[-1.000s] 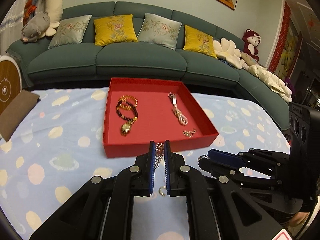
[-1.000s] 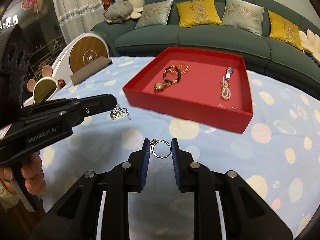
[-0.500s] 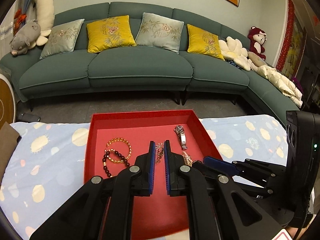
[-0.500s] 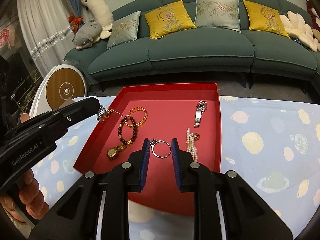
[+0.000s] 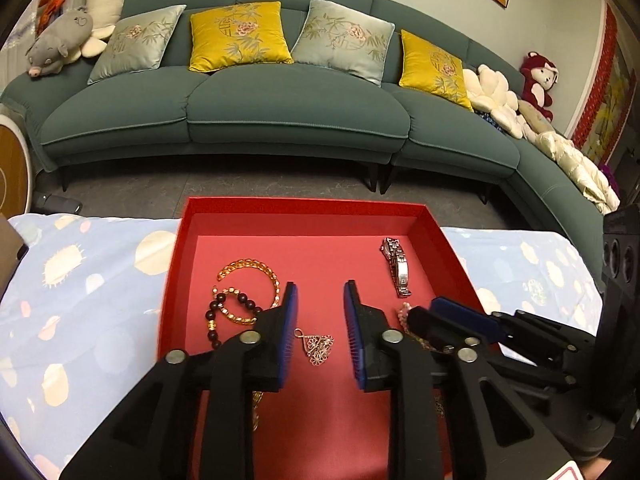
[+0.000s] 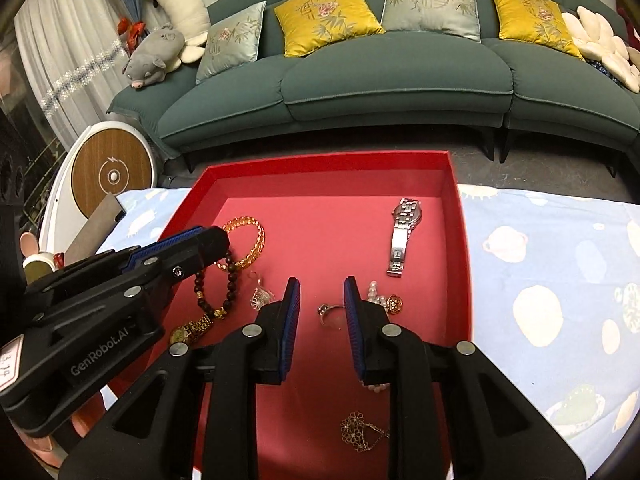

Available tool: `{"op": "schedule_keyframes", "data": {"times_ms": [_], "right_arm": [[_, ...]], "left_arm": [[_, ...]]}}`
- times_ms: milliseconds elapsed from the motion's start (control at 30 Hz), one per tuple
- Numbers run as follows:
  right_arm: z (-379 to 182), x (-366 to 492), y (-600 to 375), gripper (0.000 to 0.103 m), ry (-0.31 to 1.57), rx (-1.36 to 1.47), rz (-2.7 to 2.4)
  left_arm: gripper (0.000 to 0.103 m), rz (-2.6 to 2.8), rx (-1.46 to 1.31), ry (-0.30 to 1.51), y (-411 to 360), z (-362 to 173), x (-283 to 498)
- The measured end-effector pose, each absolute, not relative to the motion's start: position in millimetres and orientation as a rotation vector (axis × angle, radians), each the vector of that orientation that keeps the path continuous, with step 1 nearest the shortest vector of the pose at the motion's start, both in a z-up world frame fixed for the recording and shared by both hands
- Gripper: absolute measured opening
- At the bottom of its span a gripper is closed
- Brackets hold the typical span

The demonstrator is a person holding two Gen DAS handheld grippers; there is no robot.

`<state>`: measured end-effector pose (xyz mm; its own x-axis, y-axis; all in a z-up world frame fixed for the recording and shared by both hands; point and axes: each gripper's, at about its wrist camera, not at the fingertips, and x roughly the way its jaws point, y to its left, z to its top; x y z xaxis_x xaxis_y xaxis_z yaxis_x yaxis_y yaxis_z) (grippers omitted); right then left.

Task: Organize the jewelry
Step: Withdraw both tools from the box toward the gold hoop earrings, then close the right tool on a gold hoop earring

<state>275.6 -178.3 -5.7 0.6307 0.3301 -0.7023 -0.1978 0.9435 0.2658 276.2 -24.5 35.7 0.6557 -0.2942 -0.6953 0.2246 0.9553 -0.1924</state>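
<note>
Both tongs hang spread over the red tray (image 5: pixel 172 280). Left tongs (image 5: pixel 320 334), just opened, have the earring (image 5: pixel 318 346) lying loose between them; right tongs (image 6: pixel 320 312) straddle the ring (image 6: pixel 328 312). All visible jewelry is in the tray; only withdrawal seems left.

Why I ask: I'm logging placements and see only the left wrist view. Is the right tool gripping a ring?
Observer: No. In the right wrist view the right tool stands open. The ring appears to lie loose on the floor of the red tray, between its fingers.
Operator: What lies at the near end of the dark bead bracelet? It's covered for me.
Observer: A small gold watch lies there on the tray floor.
</note>
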Motion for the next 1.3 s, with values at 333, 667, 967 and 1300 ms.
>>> {"op": "schedule_keyframes", "data": {"times_ms": [333, 667, 967, 1300], "right_arm": [[42.6, 169.9, -205.2, 0.034, 0.757, 0.1, 0.325], [4.0, 70.5, -198.1, 0.034, 0.872, 0.086, 0.313], [-26.1, 49.8, -180.9, 0.034, 0.906, 0.02, 0.322], [-41.4, 68.8, -154.5, 0.034, 0.917, -0.032, 0.344]], "left_arm": [[0.041, -0.266, -0.078, 0.742, 14.1, 77.0, 172.2], [0.041, -0.21, -0.112, 0.844, 32.2, 30.9, 77.3], [0.041, -0.244, -0.042, 0.879, 13.3, 1.3, 56.9], [0.042, -0.263, -0.045, 0.9, 7.3, -9.1, 62.1]]}}
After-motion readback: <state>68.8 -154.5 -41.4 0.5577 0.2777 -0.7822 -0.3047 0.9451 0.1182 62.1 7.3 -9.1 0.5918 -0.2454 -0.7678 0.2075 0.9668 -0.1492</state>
